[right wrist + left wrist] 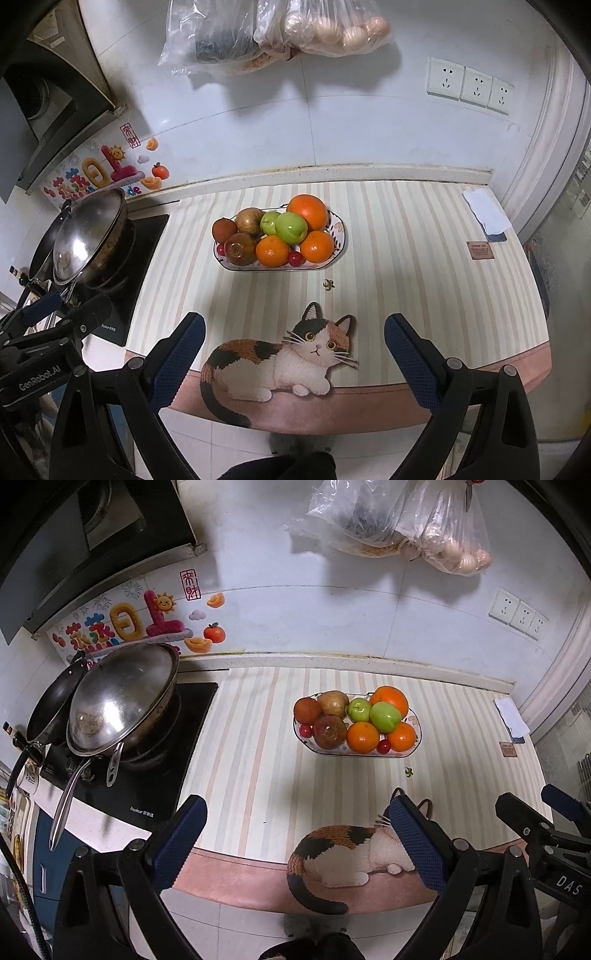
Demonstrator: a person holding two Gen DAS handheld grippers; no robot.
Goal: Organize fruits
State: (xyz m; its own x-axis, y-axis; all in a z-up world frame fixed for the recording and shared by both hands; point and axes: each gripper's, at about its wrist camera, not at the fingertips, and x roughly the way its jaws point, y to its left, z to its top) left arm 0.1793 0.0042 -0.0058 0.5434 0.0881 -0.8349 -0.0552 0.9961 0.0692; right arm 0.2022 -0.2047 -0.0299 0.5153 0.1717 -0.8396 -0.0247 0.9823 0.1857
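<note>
Left wrist view runs, from left to right, from the lidded wok [122,698] on the stove [155,768], across the striped mat [258,775], to the plate [415,744] heaped with fruit: brownish apples [330,732], two green apples [385,717], three oranges [362,737] and small red cherries [384,746]. A printed cat [280,360] lies at the mat's near edge. Both tongs hang well short of the plate, over the counter's front edge: the left gripper [295,834] has its jaws spread wide and holds nothing, and the right gripper [295,350] is likewise agape and empty. Everything already sits piled on the plate, so the task looks either unstarted or finished; I cannot tell which. If work remains, the next move calls for reaching forward to a top piece, likely an orange, and closing gently so the round pile does not roll.
</note>
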